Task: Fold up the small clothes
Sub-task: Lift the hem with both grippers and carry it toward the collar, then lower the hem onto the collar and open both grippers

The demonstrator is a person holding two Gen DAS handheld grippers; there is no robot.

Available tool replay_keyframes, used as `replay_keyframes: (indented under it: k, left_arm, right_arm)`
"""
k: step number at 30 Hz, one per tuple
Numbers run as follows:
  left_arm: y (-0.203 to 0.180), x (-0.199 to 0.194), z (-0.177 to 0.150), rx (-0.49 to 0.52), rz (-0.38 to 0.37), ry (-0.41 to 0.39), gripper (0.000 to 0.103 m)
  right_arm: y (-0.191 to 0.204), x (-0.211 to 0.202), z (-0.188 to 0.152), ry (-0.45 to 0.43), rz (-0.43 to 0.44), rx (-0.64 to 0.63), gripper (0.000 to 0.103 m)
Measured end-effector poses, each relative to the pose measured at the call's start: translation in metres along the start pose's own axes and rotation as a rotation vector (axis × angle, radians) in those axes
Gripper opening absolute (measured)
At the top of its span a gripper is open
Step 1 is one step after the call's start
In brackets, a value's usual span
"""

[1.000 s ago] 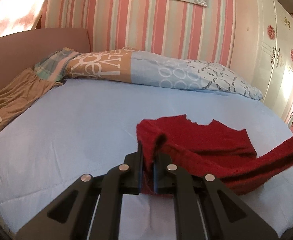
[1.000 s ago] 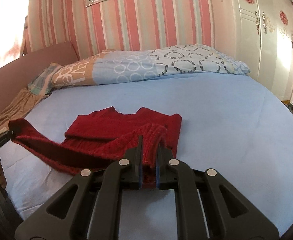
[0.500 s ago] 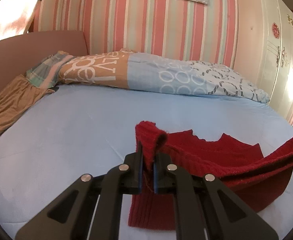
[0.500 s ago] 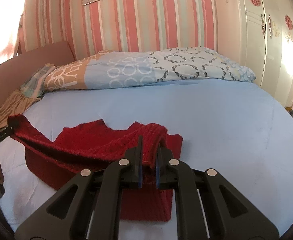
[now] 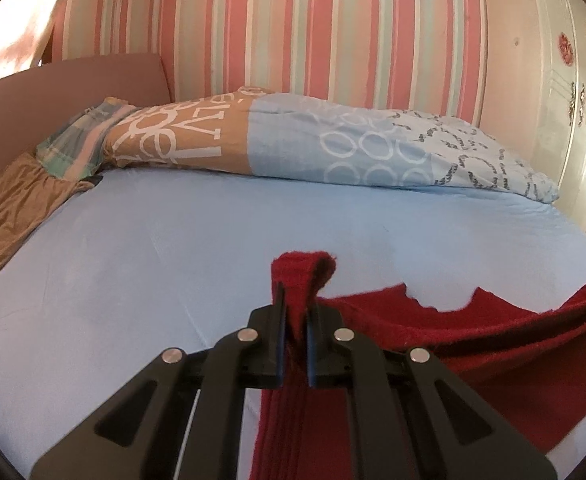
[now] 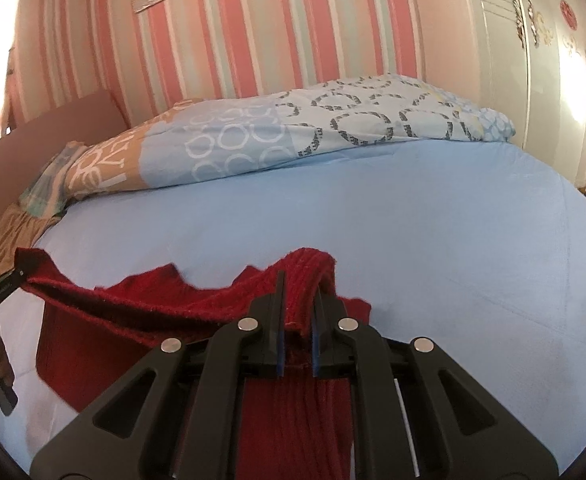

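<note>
Knitwear on the move: we carry the red sweater (image 5: 493, 344) forward across the blue bed sheet (image 5: 173, 248), its lifted hem edge strung between our two hands while the rest lies flat on the bed beneath. A second ago that edge hung nearer to us and the body lay spread ahead; now the raised half has travelled over the lower half and reaches close to the notched neckline, so the garment is being doubled over on itself. Left tongs (image 5: 293, 320) are pressed together on one corner of the knit, a loop of fabric standing up above the pads. Right tongs (image 6: 297, 304) are likewise clamped on the opposite corner, ribbed cloth bunched between them. The edge sags slightly between the two grips. We judge the first fold to be nearly laid: what remains is to lower both corners onto the sweater's far edge and let go. Beyond it lie the patterned quilt (image 5: 333, 144), the brown cloth (image 5: 17, 200) by the headboard and the striped wall (image 5: 293, 40).
</note>
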State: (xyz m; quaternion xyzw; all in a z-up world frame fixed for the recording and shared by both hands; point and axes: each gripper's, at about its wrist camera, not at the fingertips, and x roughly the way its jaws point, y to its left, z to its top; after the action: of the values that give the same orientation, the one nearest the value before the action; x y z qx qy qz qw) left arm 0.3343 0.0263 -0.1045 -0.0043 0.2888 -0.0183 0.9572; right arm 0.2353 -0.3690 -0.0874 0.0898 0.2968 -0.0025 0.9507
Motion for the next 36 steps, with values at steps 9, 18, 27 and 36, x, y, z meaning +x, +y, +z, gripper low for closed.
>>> replay_keyframes:
  k: [9,18,27,36]
  left_arm:
    - [-0.018,0.077,0.006,0.009,0.064,0.111,0.008]
    - [-0.022,0.12,0.005,0.038,0.159,0.151,0.022]
    - [-0.015,0.137,0.011,0.054,0.186,0.161,0.049]
    - [0.001,0.106,0.036,0.008,0.19,0.112,0.082]
  right_arm:
    - [-0.023,0.083,0.006,0.107,-0.047,0.081,0.01]
    - [-0.029,0.127,0.005,0.179,-0.12,0.102,0.011]
    - [-0.034,0.136,0.021,0.138,-0.22,0.103,0.069]
    - [-0.028,0.095,0.041,0.049,-0.196,0.041,0.066]
